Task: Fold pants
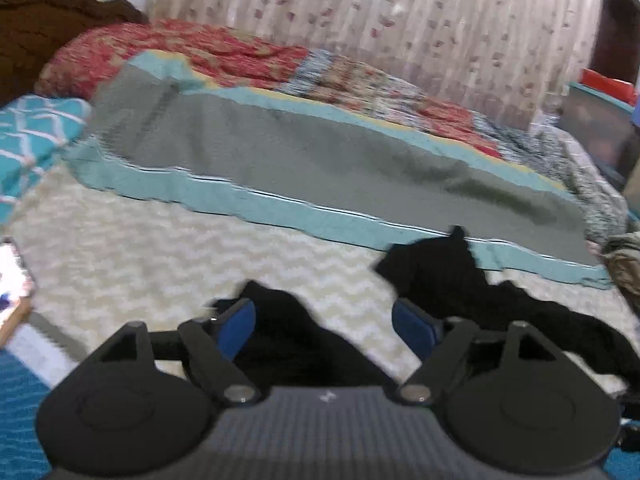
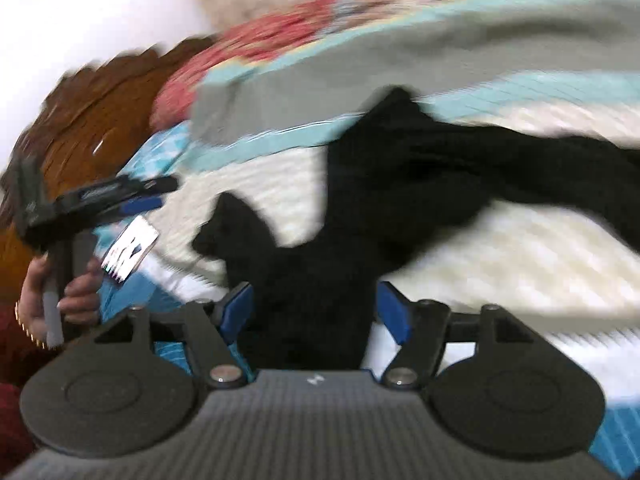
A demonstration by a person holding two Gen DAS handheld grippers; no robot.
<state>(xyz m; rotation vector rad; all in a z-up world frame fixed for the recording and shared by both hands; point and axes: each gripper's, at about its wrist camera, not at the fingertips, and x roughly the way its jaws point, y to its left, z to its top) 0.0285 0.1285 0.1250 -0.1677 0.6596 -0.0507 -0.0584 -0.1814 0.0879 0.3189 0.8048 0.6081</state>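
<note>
Black pants (image 1: pixel 440 276) lie crumpled on a cream chevron blanket (image 1: pixel 160 264) on the bed. In the left wrist view my left gripper (image 1: pixel 324 324) is open, its blue pads (image 1: pixel 240 326) wide apart just above the near part of the pants. In the right wrist view the pants (image 2: pixel 400 184) spread from the middle to the right. My right gripper (image 2: pixel 316 312) is open with black cloth lying between its blue pads (image 2: pixel 394 312). The left gripper also shows in the right wrist view (image 2: pixel 156 196), held in a hand at the left, open.
A grey and teal blanket (image 1: pixel 320 160) lies folded behind the pants. A red patterned quilt (image 1: pixel 200 52) and a curtain (image 1: pixel 400 20) are beyond it. A teal patterned pillow (image 1: pixel 32 132) is at the left. A brown headboard (image 2: pixel 92 120) is at the left.
</note>
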